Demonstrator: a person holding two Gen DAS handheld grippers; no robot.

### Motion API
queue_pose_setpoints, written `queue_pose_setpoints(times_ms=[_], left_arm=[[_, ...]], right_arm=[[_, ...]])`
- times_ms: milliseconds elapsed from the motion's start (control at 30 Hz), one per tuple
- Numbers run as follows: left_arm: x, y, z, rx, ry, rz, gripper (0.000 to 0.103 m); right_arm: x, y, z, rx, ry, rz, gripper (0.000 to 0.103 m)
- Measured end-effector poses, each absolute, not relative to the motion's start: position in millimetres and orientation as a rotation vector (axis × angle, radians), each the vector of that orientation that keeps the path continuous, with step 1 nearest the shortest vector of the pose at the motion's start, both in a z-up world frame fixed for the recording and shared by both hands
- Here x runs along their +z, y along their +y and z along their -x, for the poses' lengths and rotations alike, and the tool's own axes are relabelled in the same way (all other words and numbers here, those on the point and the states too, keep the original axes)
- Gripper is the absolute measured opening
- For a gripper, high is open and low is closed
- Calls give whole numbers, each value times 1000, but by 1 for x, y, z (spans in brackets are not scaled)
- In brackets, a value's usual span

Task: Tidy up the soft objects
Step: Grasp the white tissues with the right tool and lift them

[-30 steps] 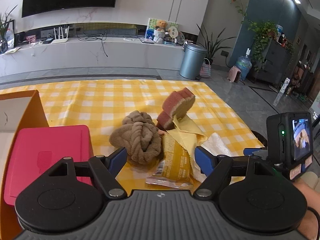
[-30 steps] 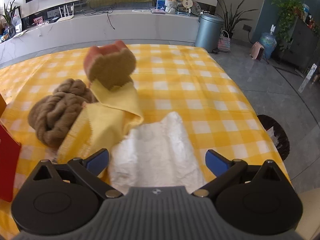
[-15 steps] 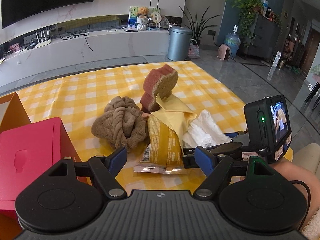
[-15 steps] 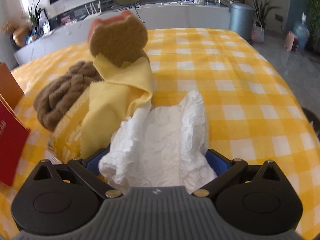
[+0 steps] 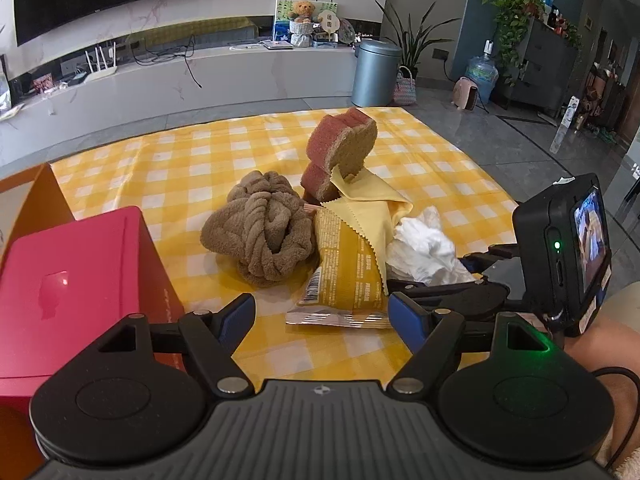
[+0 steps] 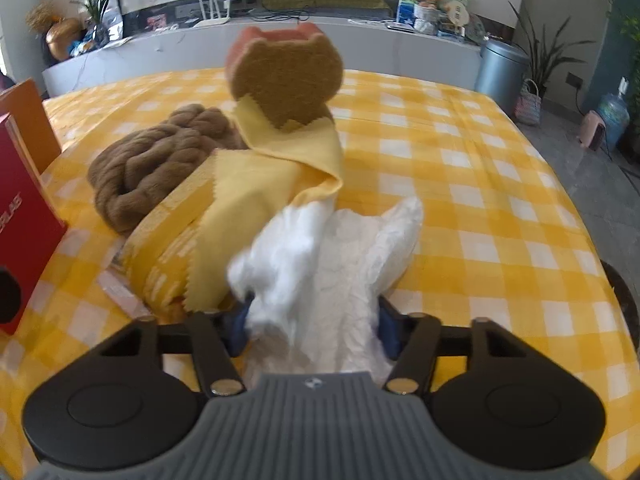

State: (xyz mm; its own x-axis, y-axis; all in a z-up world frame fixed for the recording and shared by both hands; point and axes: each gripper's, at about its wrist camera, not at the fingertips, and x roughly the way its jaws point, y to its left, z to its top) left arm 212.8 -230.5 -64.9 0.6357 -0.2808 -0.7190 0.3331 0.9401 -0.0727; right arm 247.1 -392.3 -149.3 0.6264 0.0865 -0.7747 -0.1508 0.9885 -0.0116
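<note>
The right tongs (image 6: 314,326) have just been closing, and the white tissue (image 6: 340,264) is bunched between the blue pads (image 6: 386,330), both pressed into its crumpled sides, so it is gripped there on the yellow checked table (image 6: 480,200). From the left wrist view the same tissue (image 5: 424,244) sits at the right end of the pile, with the right tongs' black frame (image 5: 460,296) low beside it and its camera box (image 5: 564,252) just behind. The left tongs (image 5: 322,316) stand wide with nothing between the pads (image 5: 404,314), poised over the near edge of the snack packet (image 5: 344,276); whether they touch the cloth below, I cannot tell. That packet lies flat, its silver seam toward the camera, with the yellow cloth (image 5: 372,216) draped over its far end. The brown towel (image 5: 260,232), twisted into a knot, sits touching the packet's left side. Behind them the sponge (image 5: 340,148) stands tilted on edge, its foot tucked under the yellow cloth. Left of the pile is a red box (image 5: 68,288), and behind it an orange box (image 5: 44,196). A forearm (image 5: 600,344) shows at the lower right.
</note>
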Motion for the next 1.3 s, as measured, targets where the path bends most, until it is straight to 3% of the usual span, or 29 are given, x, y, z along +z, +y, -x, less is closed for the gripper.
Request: queue_pose_setpoints(times_ms=[100, 300, 367, 400, 433, 500, 833, 1000, 1167, 1300], left_arm=[[-58, -223, -203, -331, 796, -59, 89], [-47, -205, -180, -333, 780, -44, 89], [-45, -200, -175, -332, 778, -38, 89], [-44, -197, -173, -334, 777, -38, 89], [-42, -195, -172, -336, 773, -41, 89], [-40, -191, -169, -338, 763, -46, 89], [-33, -174, -171, -340, 752, 17, 89], [-35, -175, -173, -350, 766, 30, 89], [-41, -171, -170, -360, 769, 73, 89], [-47, -171, -171, -381, 798, 73, 89]], right_arm=[[-146, -382, -240, 146, 906, 111, 36], [-141, -363, -210, 136, 963, 175, 32], [-138, -359, -200, 137, 1002, 160, 43], [-137, -357, -195, 134, 1016, 159, 56], [-135, -355, -190, 142, 1033, 161, 76], [-130, -349, -177, 155, 1025, 171, 99], [-63, -386, -158, -14, 813, -137, 100], [-75, -425, -207, -155, 930, -551, 100], [-95, -396, -239, -189, 1148, -287, 100], [-111, -377, -248, -256, 1220, -144, 100]])
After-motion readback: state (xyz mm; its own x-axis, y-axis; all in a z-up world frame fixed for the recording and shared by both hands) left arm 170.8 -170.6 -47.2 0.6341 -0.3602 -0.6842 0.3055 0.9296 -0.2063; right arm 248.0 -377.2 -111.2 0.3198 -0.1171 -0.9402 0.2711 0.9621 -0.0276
